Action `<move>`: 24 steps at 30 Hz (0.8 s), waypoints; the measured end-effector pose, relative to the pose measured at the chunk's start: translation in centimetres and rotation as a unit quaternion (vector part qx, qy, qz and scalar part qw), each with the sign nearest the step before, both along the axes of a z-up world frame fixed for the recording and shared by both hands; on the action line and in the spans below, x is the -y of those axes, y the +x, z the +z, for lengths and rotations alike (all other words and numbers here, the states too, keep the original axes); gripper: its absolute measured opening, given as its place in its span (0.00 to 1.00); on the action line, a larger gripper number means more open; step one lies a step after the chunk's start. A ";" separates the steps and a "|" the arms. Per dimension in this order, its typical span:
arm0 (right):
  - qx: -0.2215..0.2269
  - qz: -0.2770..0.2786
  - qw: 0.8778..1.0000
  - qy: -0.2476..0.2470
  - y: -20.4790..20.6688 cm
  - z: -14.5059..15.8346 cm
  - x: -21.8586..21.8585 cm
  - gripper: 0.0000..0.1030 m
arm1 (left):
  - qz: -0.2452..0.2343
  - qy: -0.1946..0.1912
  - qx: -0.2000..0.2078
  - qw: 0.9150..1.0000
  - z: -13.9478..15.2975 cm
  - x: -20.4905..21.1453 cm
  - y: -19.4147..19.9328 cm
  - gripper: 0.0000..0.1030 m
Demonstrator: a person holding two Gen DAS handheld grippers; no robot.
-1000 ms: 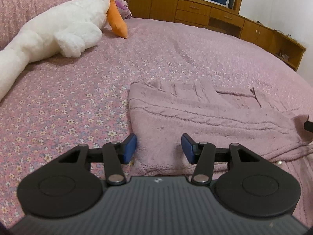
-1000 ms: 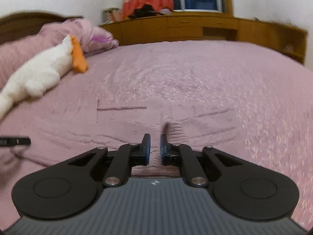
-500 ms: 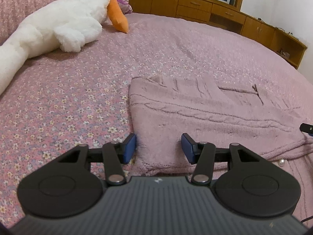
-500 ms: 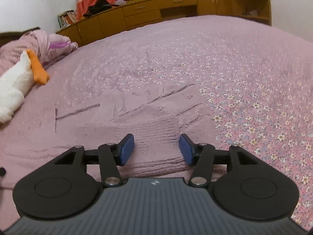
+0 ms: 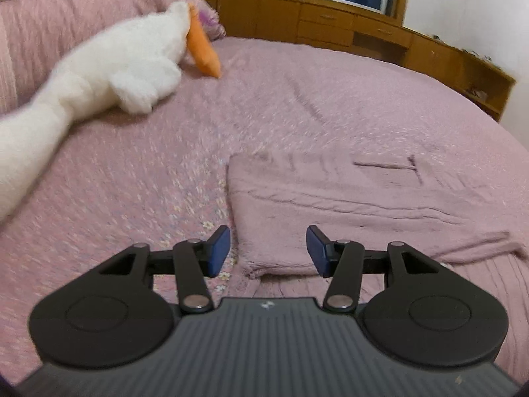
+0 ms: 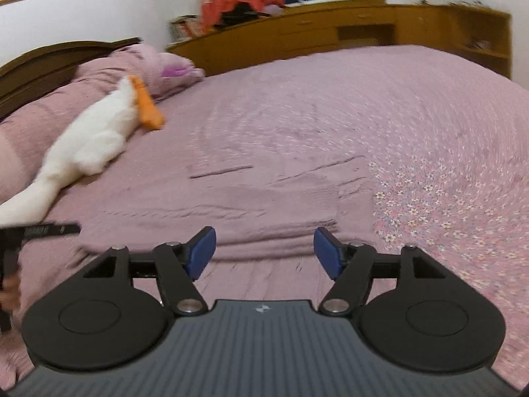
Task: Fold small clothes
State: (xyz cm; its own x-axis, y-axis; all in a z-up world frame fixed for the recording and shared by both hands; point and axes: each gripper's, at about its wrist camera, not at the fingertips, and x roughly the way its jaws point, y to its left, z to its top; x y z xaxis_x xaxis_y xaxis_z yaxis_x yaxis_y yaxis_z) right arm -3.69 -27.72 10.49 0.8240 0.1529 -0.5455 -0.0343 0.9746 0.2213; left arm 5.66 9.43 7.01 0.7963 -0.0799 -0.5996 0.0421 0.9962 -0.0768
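One pink knitted sweater [image 5: 347,205] lies folded flat on the floral bedspread [image 5: 139,178], its near edge just ahead of two grippers. The left gripper [image 5: 267,248] and right gripper [image 6: 264,248] both have their blue pads spread apart, holding nothing. One white plush goose [image 5: 99,66] lies near the pillows, its tail end cut off. Motion blur smears the knit pattern.

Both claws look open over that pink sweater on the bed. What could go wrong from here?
1. The pink knit sweater nearly matches the floral bedspread, so the left gripper might pinch bedding along with its edge.
2. The right gripper may catch only the top folded layer, undoing the fold.
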 end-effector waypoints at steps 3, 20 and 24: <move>0.001 0.018 1.000 -0.008 -3.2 1.7 0.4 0.71 | -0.010 0.049 0.008 0.999 2.8 0.9 -2.4 0.51; -0.062 0.141 0.983 -0.104 -13.9 2.1 -2.0 0.88 | -0.104 0.079 -0.060 0.990 2.9 5.6 -14.2 0.51; -0.085 0.161 0.976 -0.116 -14.2 0.3 -3.1 0.89 | -0.112 0.081 -0.086 0.987 1.1 6.2 -15.1 0.51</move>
